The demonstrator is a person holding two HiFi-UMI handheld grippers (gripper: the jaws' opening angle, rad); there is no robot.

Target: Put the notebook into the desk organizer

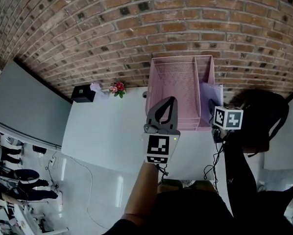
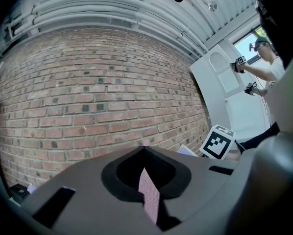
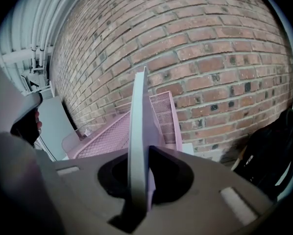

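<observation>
**A:** Right gripper (image 3: 145, 153) status?

**B:** Jaws nearly closed, clamped on the notebook (image 3: 138, 111). It's thin and flat with a pale lavender cover, held edge-on and upright, sticking up past the jaw tips.

**A:** Where is it relative to the desk organizer (image 1: 181, 58)?

**B:** In the head view it's at the organizer's right side, overlapping the right wall by the narrow slot. Can't tell if its lower edge is inside. The organizer is pink wire mesh, rectangular, with a solid pink rim. It has one wide bay and a narrow slot on the right. It sits on the white table (image 1: 107, 131) against the brick wall (image 1: 87, 28).

**A:** Left gripper (image 1: 173, 99)?

**B:** Tips touching, holding nothing. The grey curved jaws form a teardrop loop, and pink mesh shows through the gap in its own view. It's in front of the wide bay, left of the notebook.

**A:** Anything else?

**B:** There's a black backpack (image 1: 264, 119) at the right, soft fabric. A small black box (image 1: 83, 93) and red-pink flowers (image 1: 118, 87) sit at the table's back left, by the wall.
</observation>
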